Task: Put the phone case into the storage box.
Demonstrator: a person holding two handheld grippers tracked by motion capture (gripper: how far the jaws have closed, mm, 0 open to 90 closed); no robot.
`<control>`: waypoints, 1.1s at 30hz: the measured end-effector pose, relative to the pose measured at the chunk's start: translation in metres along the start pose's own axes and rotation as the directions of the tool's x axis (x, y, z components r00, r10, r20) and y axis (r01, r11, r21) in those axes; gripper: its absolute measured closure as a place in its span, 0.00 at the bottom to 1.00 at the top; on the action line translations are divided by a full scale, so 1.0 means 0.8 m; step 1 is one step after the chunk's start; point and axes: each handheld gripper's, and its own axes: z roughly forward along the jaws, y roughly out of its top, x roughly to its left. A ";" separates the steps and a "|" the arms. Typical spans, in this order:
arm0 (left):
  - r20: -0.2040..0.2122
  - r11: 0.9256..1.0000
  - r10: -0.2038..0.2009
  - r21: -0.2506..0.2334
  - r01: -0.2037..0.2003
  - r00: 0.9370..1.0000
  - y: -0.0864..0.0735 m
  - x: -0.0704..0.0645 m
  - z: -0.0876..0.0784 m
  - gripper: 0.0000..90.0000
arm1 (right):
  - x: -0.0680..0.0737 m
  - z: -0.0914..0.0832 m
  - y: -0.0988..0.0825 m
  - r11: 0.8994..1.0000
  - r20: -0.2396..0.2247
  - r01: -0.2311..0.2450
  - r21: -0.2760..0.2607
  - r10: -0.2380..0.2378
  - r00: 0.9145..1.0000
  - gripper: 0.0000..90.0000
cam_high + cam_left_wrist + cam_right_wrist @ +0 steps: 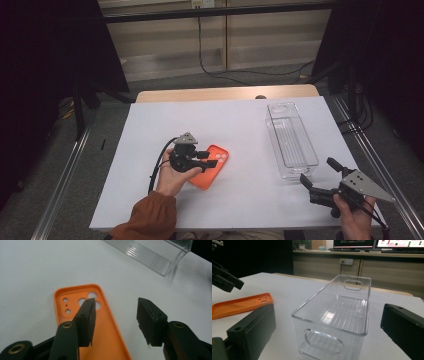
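The left claw [212, 159] is held in the left hand [172, 177], low over the tabletop [150, 150], jaws pointed to the right of the high view. Its jaws are seen parted, with nothing pressed between the pads. An orange sleeve [147, 217] covers the left forearm, which enters from the bottom edge. The right claw [320, 175] is held in the right hand [355, 217] near the tabletop's right front corner, jaws aimed away and to the left. Its jaws are spread wide, nothing gripped. A cable is seen trailing from the left claw.
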 end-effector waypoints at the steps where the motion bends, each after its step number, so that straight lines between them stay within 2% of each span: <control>1: -0.025 1.000 -0.008 -0.003 0.008 1.000 0.000 0.000 -0.001 0.42 | 0.000 0.000 0.000 1.000 0.001 -0.001 0.001 0.001 1.000 0.00; 2: -0.035 1.000 -0.020 -0.006 0.020 0.999 0.000 0.000 -0.002 0.33 | 0.000 0.000 0.000 1.000 0.001 -0.004 0.000 0.004 1.000 0.00; 3: -0.035 0.999 -0.034 -0.001 0.034 0.999 0.000 0.000 -0.002 0.28 | 0.000 0.000 0.000 1.000 0.000 -0.003 -0.001 0.003 1.000 0.00; 6: -0.074 1.000 -0.020 0.022 0.022 0.997 -0.001 -0.001 -0.001 0.15 | 0.001 0.000 0.000 1.000 0.000 -0.004 -0.003 0.004 1.000 0.00; 8: -0.083 0.999 -0.019 0.038 0.022 0.996 -0.002 0.001 -0.001 0.09 | 0.001 0.000 0.000 1.000 -0.001 -0.004 0.000 0.004 1.000 0.00; 11: -0.128 0.999 -0.017 0.041 0.022 0.992 -0.002 0.003 -0.002 0.07 | 0.001 0.000 0.000 1.000 0.001 -0.004 -0.001 0.004 1.000 0.00; 13: -0.166 0.998 -0.032 0.047 0.040 0.986 -0.001 0.005 -0.001 0.07 | 0.001 0.000 0.000 1.000 -0.002 -0.004 -0.001 0.004 1.000 0.00; 16: -0.150 0.997 -0.045 0.059 0.055 0.988 0.000 0.011 -0.004 0.07 | 0.001 0.000 0.000 1.000 -0.002 -0.004 -0.001 0.004 1.000 0.00; 18: -0.164 0.997 -0.050 0.057 0.060 0.985 0.000 0.014 -0.005 0.07 | 0.001 0.000 0.000 1.000 -0.002 -0.003 0.000 0.003 1.000 0.00; 21: -0.193 0.995 -0.044 0.078 0.060 0.980 0.000 0.017 -0.004 0.07 | 0.001 0.000 0.000 1.000 -0.001 -0.002 0.001 0.002 1.000 0.00; 27: -0.187 0.989 -0.055 0.126 0.080 0.981 0.001 0.018 0.004 0.07 | 0.000 0.001 0.000 1.000 -0.001 0.000 -0.003 0.000 1.000 0.00; 28: -0.168 0.985 -0.073 0.142 0.098 0.983 0.002 0.019 0.007 0.07 | 0.000 0.001 0.000 1.000 -0.003 -0.001 0.000 0.001 1.000 0.00; 29: -0.177 0.983 -0.075 0.151 0.103 0.981 0.002 0.018 0.009 0.07 | 0.000 0.001 0.000 1.000 -0.002 0.000 -0.001 0.000 1.000 0.00; 31: -0.188 0.978 -0.049 0.190 0.086 0.981 0.002 0.018 0.016 0.07 | 0.001 0.001 0.000 1.000 -0.001 -0.003 -0.002 0.003 1.000 0.00; 32: -0.179 0.972 -0.035 0.221 0.075 0.983 0.002 0.019 0.020 0.07 | 0.000 0.001 0.000 1.000 -0.002 -0.002 -0.002 0.002 1.000 0.00; 33: -0.174 0.971 -0.039 0.228 0.079 0.984 0.002 0.019 0.023 0.07 | 0.000 0.001 0.000 1.000 -0.002 -0.001 -0.002 0.001 1.000 0.00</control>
